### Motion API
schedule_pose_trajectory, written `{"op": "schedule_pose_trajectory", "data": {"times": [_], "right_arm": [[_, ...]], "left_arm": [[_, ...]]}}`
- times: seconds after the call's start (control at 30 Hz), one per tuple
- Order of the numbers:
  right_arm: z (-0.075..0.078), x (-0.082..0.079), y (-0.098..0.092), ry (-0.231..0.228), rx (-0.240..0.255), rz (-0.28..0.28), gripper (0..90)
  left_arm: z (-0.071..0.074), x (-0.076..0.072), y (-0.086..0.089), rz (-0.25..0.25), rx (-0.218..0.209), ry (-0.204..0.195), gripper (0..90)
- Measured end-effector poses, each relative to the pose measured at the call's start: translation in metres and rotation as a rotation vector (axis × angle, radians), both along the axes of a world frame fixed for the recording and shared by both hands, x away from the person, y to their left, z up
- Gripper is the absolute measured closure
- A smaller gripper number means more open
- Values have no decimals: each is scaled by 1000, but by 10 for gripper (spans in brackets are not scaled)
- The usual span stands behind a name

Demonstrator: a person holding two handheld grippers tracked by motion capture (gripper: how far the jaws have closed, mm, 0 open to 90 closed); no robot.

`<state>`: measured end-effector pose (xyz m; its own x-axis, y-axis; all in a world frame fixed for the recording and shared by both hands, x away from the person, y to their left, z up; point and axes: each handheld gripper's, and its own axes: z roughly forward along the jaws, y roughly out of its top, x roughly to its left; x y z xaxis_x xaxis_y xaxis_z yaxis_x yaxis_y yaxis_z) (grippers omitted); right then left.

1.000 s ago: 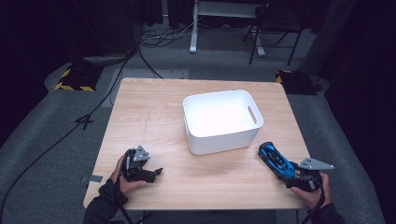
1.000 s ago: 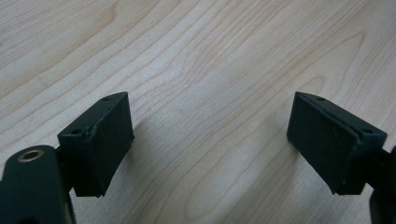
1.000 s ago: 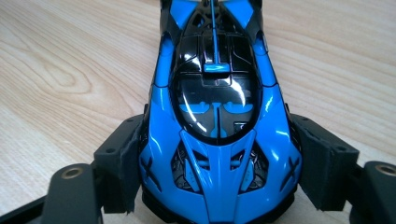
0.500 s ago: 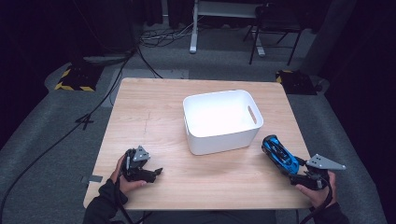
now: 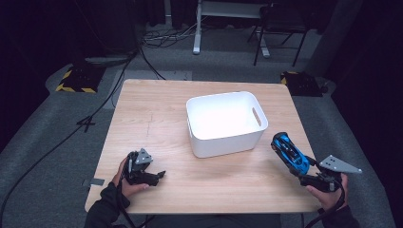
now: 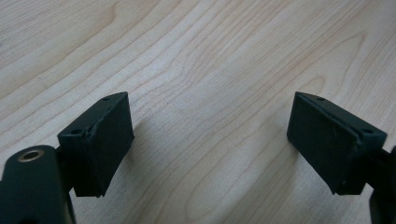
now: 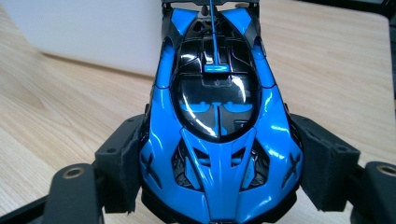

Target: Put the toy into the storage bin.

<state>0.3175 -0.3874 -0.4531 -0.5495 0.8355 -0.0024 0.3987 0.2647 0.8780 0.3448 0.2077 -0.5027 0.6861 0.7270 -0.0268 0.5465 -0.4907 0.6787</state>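
**Blue toy car held beside the white bin**

A dark room with grey carpet and loose cables surrounds a pale wooden table [image 5: 157, 123]. On it, toward the far right, stands a white plastic bin [image 5: 225, 123] with a slot handle in its right wall. The right gripper [image 5: 298, 167] is at the table's near right edge, just right of the bin, and pinches a blue and black toy car [image 5: 287, 150] by its sides; the car's far end points toward the bin and it is tilted up off the wood. The left gripper [image 5: 154, 175] sits low at the near left corner, well apart from the bin, its jaws spread over bare wood with nothing between them.
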Motion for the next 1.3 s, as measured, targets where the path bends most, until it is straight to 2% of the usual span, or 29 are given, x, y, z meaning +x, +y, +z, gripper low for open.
{"op": "schedule_pose_trajectory", "data": {"times": [0.27, 0.37, 0.47, 0.77, 0.83, 0.9, 1.3], "right_arm": [[19, 0, -4, -60, 22, -6, 265], [22, 0, -4, -62, 34, -9, 265], [29, 2, -5, -85, 35, -7, 265], [44, 5, -2, -117, 65, 3, 265], [46, 6, -2, -122, 58, 6, 265], [50, 8, 1, -131, 70, 9, 265], [67, 21, 18, -162, 62, 45, 265]], "left_arm": [[0, 0, 0, -3, -1, 3, 148], [0, 1, 0, -3, -1, 3, 147], [0, 1, -1, 6, 5, -10, 148], [0, 2, -1, 0, 6, -9, 148], [0, 2, -1, -1, 6, -10, 148], [0, 2, -1, 0, 6, -9, 148], [0, 2, -1, 0, 5, -8, 148]]}}
